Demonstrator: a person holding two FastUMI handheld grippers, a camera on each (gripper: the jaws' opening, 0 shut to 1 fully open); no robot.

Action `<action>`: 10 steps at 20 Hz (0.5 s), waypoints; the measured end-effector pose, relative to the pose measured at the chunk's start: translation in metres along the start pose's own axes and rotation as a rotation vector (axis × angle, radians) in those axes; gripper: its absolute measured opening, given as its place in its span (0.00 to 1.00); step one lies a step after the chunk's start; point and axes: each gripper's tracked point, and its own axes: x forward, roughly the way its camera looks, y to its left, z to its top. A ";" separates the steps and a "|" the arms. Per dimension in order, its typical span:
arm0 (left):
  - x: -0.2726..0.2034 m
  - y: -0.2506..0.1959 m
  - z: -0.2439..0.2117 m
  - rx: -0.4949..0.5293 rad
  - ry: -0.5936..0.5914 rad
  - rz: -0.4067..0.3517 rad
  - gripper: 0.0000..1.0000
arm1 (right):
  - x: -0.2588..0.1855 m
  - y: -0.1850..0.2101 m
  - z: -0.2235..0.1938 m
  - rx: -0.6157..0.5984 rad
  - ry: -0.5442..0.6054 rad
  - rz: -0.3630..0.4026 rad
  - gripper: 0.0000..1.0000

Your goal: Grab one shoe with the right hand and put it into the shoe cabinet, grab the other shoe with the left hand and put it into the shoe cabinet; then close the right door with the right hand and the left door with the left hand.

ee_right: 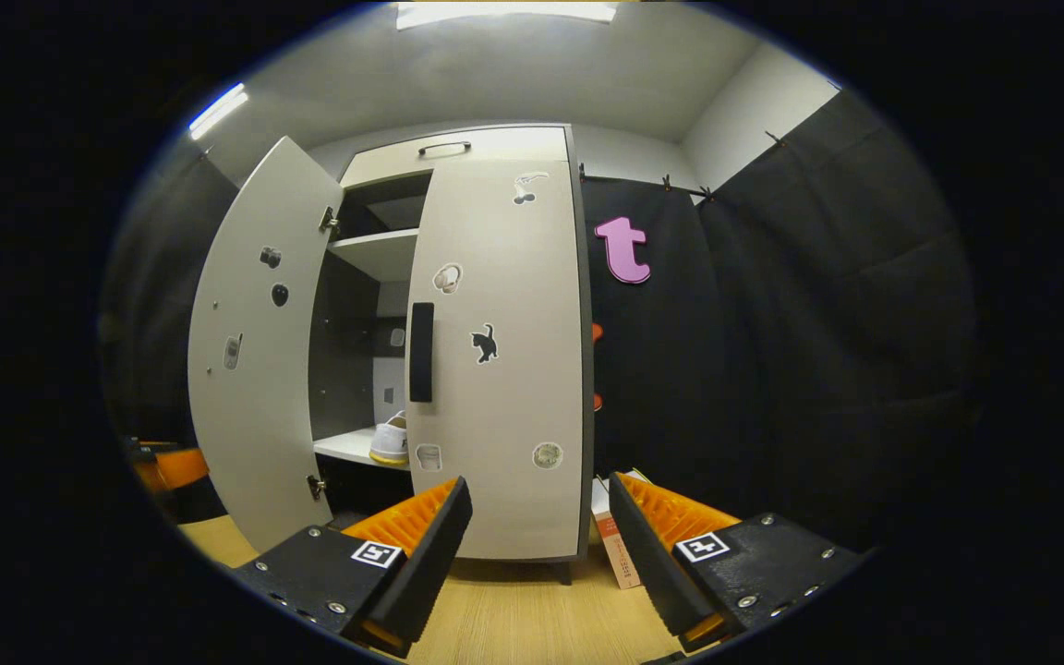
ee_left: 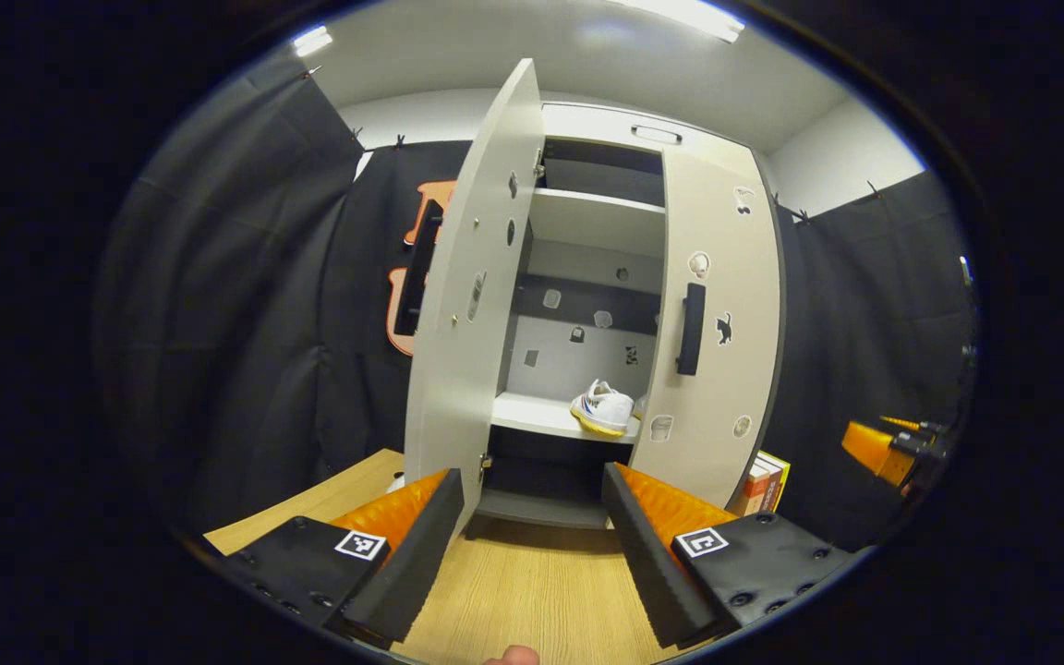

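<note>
Left hand-held gripper: fingers spread, nothing between them, facing the shoe cabinet above the tabletop.
Right hand-held gripper: fingers spread, empty, facing the right door.
Right door: closed, black handle on its front.
Left door: swung open.
Shoe: white, on the cabinet shelf, partly behind the right door's edge.
Second shoe: cannot tell.
Box: beside the cabinet's right foot.
</note>
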 end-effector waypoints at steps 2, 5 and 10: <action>0.003 0.036 0.031 -0.009 -0.027 0.079 0.98 | -0.008 0.001 -0.008 -0.010 0.003 0.002 0.92; 0.014 0.104 0.078 -0.007 -0.079 0.238 0.96 | -0.015 0.010 -0.020 0.007 0.031 0.026 0.92; 0.059 0.175 0.120 0.033 -0.140 0.345 0.96 | -0.006 0.014 -0.026 0.024 0.041 0.025 0.92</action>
